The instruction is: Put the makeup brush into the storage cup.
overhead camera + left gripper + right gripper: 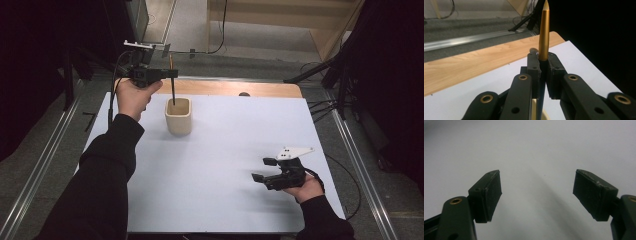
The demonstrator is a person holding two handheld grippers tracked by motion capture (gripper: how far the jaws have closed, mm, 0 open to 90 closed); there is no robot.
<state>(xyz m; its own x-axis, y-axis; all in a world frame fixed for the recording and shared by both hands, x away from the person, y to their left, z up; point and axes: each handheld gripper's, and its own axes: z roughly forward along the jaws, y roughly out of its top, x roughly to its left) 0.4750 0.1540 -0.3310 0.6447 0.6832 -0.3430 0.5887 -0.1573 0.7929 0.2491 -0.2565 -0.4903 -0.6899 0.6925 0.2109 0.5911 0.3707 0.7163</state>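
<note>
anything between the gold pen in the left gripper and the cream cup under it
Nothing visible does. The left gripper is shut on the slim gold and black pen, held upright with its lower end already inside the open mouth of the square cream ceramic cup.

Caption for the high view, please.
Left gripper holds a gold-tipped pen upright over a cream cup; right gripper rests open.

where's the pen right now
In the high view the pen stands upright at the table's far left, clamped in the left gripper, its lower end inside the cream cup.
</note>
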